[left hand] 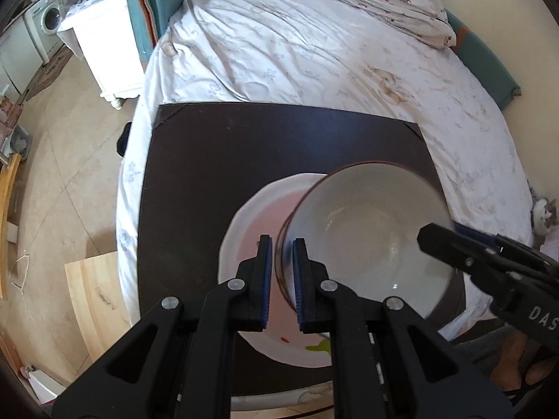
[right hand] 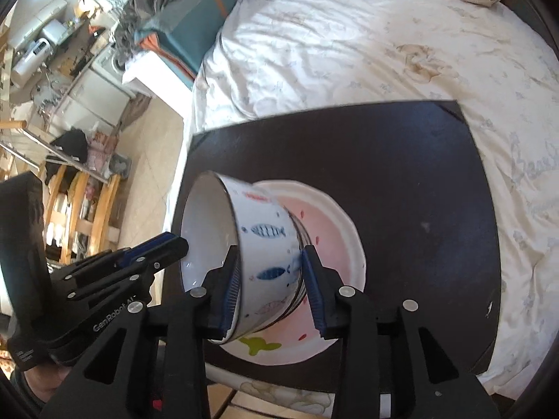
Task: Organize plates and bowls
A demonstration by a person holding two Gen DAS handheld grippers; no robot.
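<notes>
A white bowl with blue fish (right hand: 265, 251) is held tilted above a pink-centred white plate (right hand: 325, 244) on a dark board (right hand: 401, 181). My right gripper (right hand: 270, 279) straddles the bowl's side wall, one finger at the rim and one at the base. My left gripper (left hand: 281, 274) is shut on the bowl's rim; the bowl's white inside (left hand: 367, 241) faces this camera, with the plate (left hand: 258, 216) below. The right gripper also shows in the left wrist view (left hand: 447, 241), and the left gripper shows in the right wrist view (right hand: 167, 244).
The board lies on a bed with a white floral sheet (left hand: 314, 52). A white nightstand (left hand: 104, 45) and a washing machine (left hand: 49, 21) stand at the left. A wooden plank (left hand: 94, 296) lies on the tiled floor; wooden racks (right hand: 80, 202) stand beyond.
</notes>
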